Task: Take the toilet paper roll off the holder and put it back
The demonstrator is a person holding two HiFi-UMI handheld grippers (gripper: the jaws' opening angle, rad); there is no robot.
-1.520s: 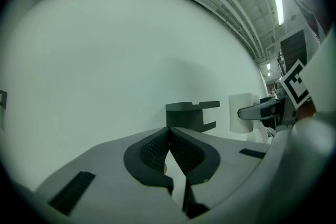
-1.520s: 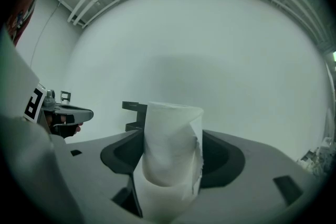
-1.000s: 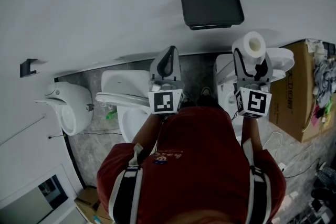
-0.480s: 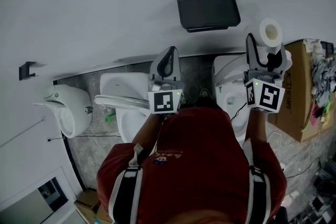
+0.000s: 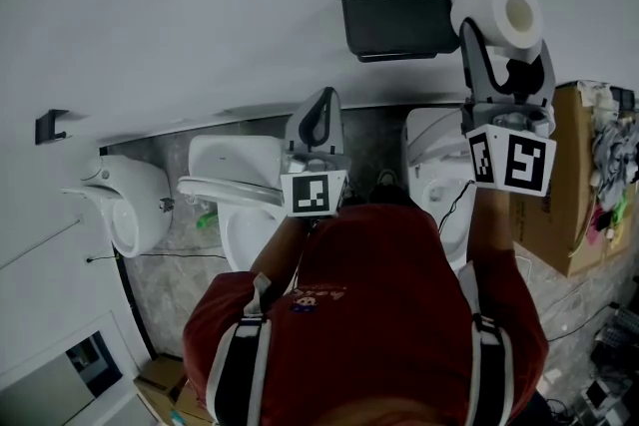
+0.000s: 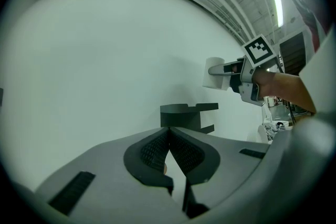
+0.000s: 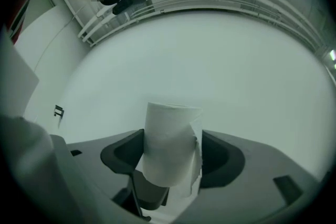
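A white toilet paper roll (image 5: 499,15) is clamped between the jaws of my right gripper (image 5: 507,45), held up near the white wall just right of the dark wall holder (image 5: 397,27). In the right gripper view the roll (image 7: 170,147) stands upright between the jaws, a loose sheet hanging at its right side. From the left gripper view the holder (image 6: 186,115) shows as a dark bracket on the wall, with the roll (image 6: 214,74) up to its right. My left gripper (image 5: 318,120) hangs lower at centre, jaws pressed together and empty.
Two white toilets (image 5: 240,180) (image 5: 434,165) stand on the grey floor below, a urinal (image 5: 125,205) at the left. A cardboard box (image 5: 574,175) with clutter sits at the right. A small dark hook (image 5: 50,127) is on the wall at far left.
My right gripper has risen with the roll, from beside the right toilet up to the wall next to the holder. The left gripper has stayed put.
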